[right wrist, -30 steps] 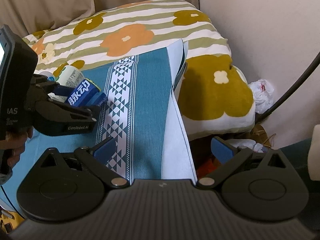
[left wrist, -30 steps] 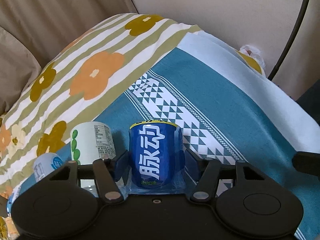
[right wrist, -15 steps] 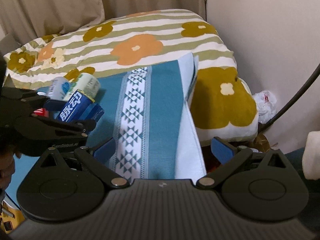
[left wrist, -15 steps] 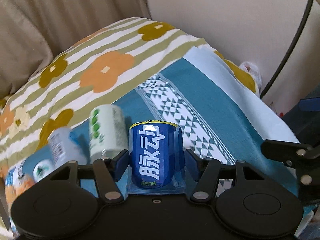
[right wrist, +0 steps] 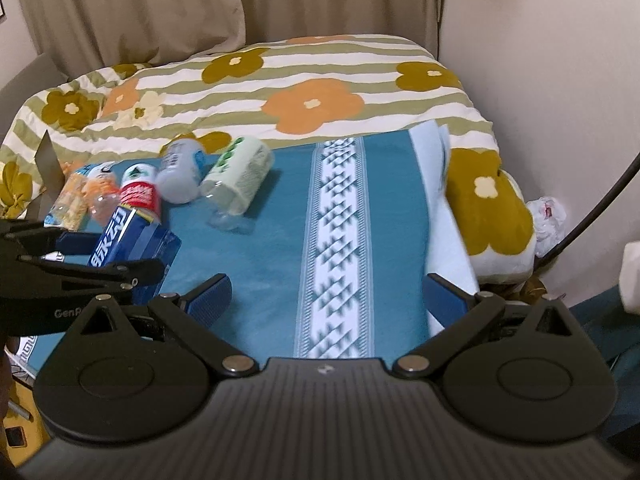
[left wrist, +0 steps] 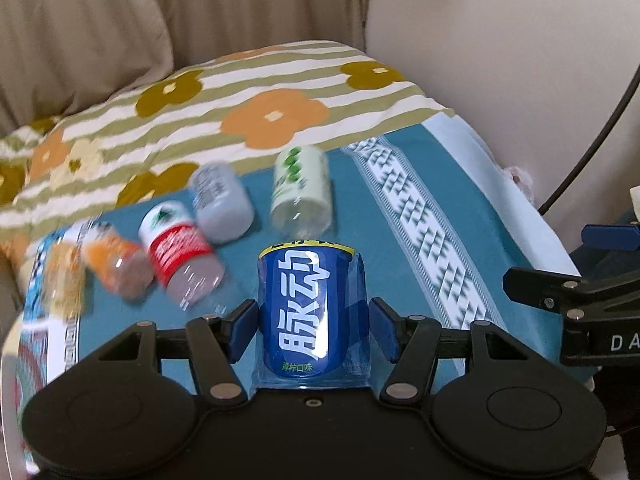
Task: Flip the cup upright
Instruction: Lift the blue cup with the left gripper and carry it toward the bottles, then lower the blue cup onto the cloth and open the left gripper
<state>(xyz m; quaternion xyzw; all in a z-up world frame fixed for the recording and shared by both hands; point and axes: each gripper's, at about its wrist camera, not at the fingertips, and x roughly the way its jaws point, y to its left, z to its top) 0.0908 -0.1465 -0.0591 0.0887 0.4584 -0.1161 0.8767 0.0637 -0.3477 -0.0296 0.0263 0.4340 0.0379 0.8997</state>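
My left gripper [left wrist: 312, 330] is shut on a blue cup [left wrist: 310, 306] with white characters and a yellow rim band, held between its blue pads above the teal cloth. In the right wrist view the same blue cup [right wrist: 128, 242] lies tilted in the left gripper [right wrist: 92, 268] at the left edge. My right gripper [right wrist: 326, 298] is open and empty over the teal cloth [right wrist: 360, 216], to the right of the left gripper.
Several cups lie on their sides on the cloth: pale green [left wrist: 300, 192], grey-blue [left wrist: 220, 204], red-and-white [left wrist: 176, 248], orange [left wrist: 116, 260]. A flowered striped quilt [right wrist: 280, 84] lies behind. The wall and a dark curved pole [right wrist: 592, 208] are at the right; the bed edge drops there.
Both grippers have pulled back and risen, so more of the bed and the row of lying cups shows. The left gripper keeps the blue cup; the right stays open.
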